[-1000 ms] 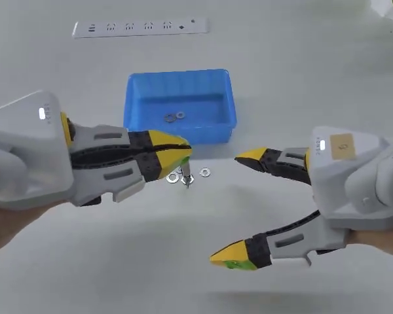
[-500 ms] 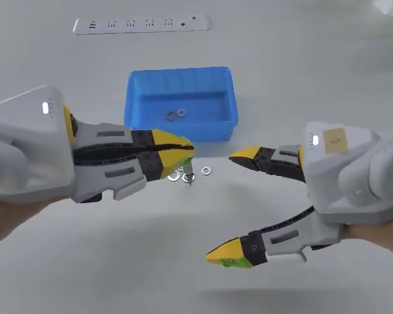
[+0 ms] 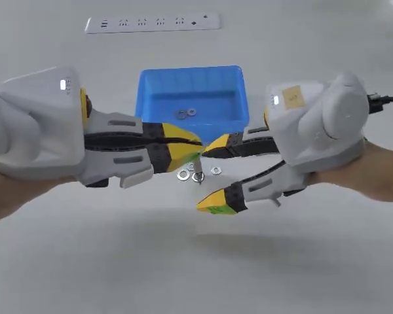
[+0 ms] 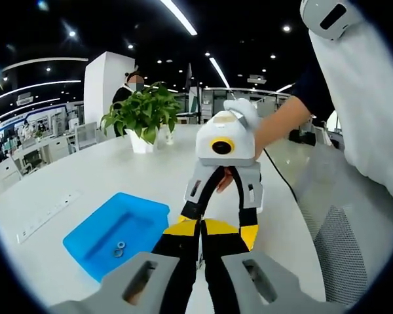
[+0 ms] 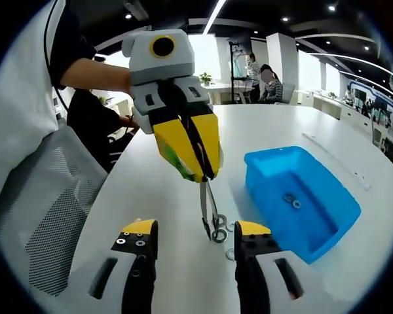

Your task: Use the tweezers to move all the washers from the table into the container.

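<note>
1. My left gripper [image 3: 195, 150] is pressed together on the tweezers [image 5: 208, 204], just in front of the blue container's [image 3: 191, 78] near wall.
2. The tweezers hang tip-down among the loose washers [image 3: 183, 174], which lie on the table [image 3: 183, 261] just outside that near wall. I cannot tell whether the tips pinch one.
3. My right gripper [image 3: 203, 178] is spread wide and holds nothing. One jaw is close to the container's near wall, the other farther out.
4. A pair of washers [image 3: 187, 114] lies inside the container.
5. A power strip [image 3: 152, 23] lies beyond the container's far wall.
</note>
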A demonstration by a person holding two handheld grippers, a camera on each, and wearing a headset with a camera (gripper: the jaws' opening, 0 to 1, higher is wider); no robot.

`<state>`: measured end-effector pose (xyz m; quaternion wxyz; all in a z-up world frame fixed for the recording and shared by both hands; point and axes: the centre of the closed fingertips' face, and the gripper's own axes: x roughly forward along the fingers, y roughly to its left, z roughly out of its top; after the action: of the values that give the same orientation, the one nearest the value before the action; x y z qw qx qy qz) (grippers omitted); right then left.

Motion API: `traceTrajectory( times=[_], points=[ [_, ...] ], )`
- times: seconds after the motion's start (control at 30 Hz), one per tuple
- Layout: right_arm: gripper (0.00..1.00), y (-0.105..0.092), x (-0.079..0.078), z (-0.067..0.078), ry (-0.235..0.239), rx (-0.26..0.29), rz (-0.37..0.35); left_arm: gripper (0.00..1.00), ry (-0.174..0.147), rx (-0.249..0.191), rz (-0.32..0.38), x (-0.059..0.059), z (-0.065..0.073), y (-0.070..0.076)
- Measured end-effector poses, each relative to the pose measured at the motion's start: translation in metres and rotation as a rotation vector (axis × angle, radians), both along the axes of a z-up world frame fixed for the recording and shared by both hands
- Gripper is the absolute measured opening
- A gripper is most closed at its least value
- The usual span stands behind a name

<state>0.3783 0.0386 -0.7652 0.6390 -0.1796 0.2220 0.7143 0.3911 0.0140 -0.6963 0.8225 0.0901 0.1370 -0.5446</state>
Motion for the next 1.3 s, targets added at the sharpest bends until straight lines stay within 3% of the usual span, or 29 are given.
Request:
traceTrajectory(
  times=[0.1, 0.47, 0.6, 0.73, 0.8, 0.87, 1.1, 1.17, 1.23, 1.3],
  points=[
    [0.35, 0.004, 0.002, -0.002, 0.007, -0.003, 0.022, 0.04, 0.010, -0.004, -0.001, 0.002, 0.000, -0.001],
    [0.21, 0.016, 0.007, -0.004, 0.019, -0.011, 0.066, 0.04, 0.035, 0.000, -0.011, 0.002, -0.001, 0.000],
    [0.14, 0.015, 0.007, -0.007, 0.001, -0.026, 0.087, 0.04, 0.039, 0.006, -0.010, 0.000, -0.001, 0.001],
    [0.12, 0.014, 0.004, -0.008, 0.005, -0.025, 0.099, 0.05, 0.042, 0.010, -0.014, -0.002, -0.001, 0.000],
    [0.12, 0.014, 0.003, -0.008, -0.020, -0.028, 0.111, 0.05, 0.042, 0.011, -0.015, -0.002, -0.002, 0.000],
    [0.10, 0.014, 0.003, -0.008, -0.104, -0.025, 0.144, 0.05, 0.044, 0.014, -0.018, -0.002, -0.002, -0.001],
    [0.09, 0.013, 0.003, -0.008, -0.114, -0.016, 0.121, 0.05, 0.046, 0.030, -0.019, -0.002, -0.002, -0.003],
    [0.09, 0.013, 0.004, -0.008, -0.115, -0.012, 0.113, 0.06, 0.075, 0.025, 0.000, -0.002, -0.003, -0.001],
    [0.09, 0.014, 0.005, -0.008, -0.117, -0.009, 0.105, 0.06, 0.057, 0.047, 0.010, 0.000, -0.003, 0.003],
    [0.09, 0.015, 0.004, -0.008, -0.123, -0.009, 0.106, 0.06, 0.086, 0.043, 0.023, -0.001, -0.005, 0.006]
  ],
)
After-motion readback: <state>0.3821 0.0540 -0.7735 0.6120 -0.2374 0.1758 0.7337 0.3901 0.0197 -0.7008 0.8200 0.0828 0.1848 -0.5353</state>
